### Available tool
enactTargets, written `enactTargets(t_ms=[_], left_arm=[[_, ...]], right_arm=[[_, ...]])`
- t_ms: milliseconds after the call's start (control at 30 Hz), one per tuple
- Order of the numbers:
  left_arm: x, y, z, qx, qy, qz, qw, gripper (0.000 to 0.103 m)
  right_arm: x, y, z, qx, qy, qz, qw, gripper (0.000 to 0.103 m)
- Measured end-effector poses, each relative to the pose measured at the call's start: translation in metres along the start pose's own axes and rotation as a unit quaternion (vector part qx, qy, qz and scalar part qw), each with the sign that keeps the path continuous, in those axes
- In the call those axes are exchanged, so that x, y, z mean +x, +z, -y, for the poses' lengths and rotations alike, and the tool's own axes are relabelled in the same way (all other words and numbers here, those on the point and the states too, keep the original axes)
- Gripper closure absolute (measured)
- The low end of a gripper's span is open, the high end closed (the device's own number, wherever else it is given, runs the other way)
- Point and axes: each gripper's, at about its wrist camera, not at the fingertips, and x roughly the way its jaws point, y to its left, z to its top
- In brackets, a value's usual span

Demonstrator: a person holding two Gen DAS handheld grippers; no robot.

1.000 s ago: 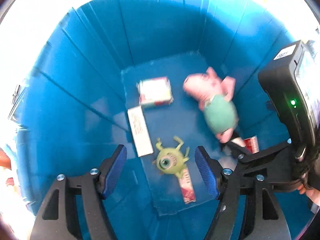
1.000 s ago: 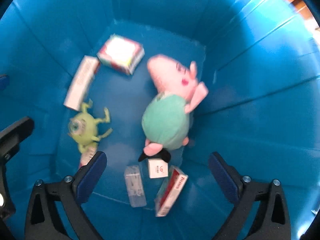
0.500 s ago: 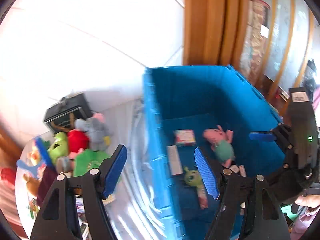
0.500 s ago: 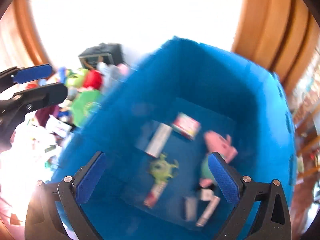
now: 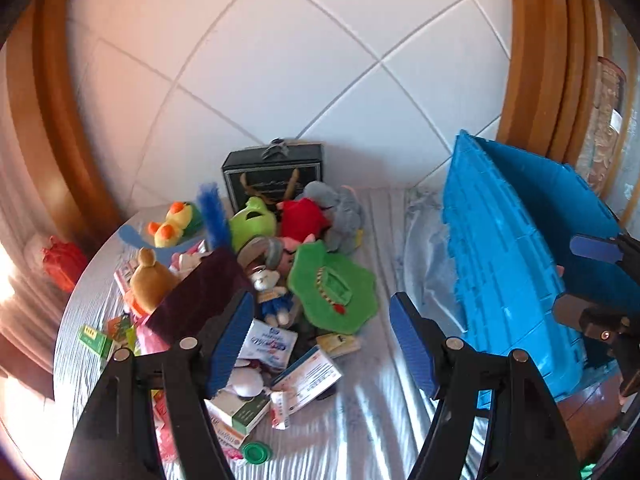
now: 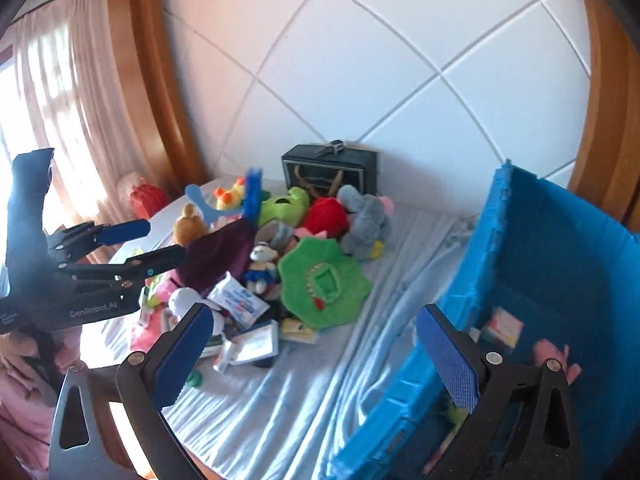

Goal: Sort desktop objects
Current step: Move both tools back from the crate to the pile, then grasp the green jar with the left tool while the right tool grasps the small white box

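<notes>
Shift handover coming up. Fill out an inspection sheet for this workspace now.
Surface: table under a wrinkled pale cloth.
Job's things: toy pile with small boxes in front; blue crate beside it holds a pink plush and a box.
Clutter: black case against the wall.
Grippers: left claw open, empty; right claw open, empty.
Cables: nothing seen.
Surroundings: white tiled wall, wooden frames, curtain.

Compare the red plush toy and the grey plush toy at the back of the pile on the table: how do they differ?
The red plush toy is bright red and rounded; the grey plush toy is grey with pink at the ear and a yellow patch below. The red one lies nearer the dark box, wedged among other toys; the grey one sits at the pile's edge, toward the blue crate. Both are soft toys still outside the crate.
</notes>
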Motion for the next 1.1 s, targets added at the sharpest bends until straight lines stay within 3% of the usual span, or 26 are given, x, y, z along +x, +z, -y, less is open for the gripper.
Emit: enactTargets(t_ms=[267, 433, 600, 800, 1033, 1100], left_arm=[[0.019, -0.101, -0.089, -0.064, 0.106, 0.002, 0.9923, 0.033], [0.057, -0.167, -0.107, -0.09, 0.137, -0.052, 0.9851, 0.033], [0.095, -0.224, -0.106, -0.115, 0.121, -0.109, 0.9798, 0.033], [0.125, -0.261, -0.102, -0.138, 0.084, -0.134, 0.9777, 0.034], [0.143, -0.272, -0.093, -0.134, 0.056, -0.145, 0.9786, 0.058], [0.142, -0.273, -0.089, -0.119, 0.057, -0.141, 0.9812, 0.058]], right_arm=[[0.085, -0.03, -0.061, -0.009, 0.036, -0.056, 0.998, 0.0], [0.14, -0.069, -0.071, -0.014, 0.034, -0.111, 0.993, 0.0], [0.187, -0.116, -0.074, -0.012, 0.041, -0.171, 0.984, 0.0], [0.225, -0.16, -0.08, -0.037, 0.029, -0.229, 0.972, 0.0], [0.247, -0.182, -0.087, -0.044, 0.043, -0.264, 0.963, 0.0], [0.25, -0.182, -0.09, -0.039, 0.056, -0.264, 0.962, 0.0]])
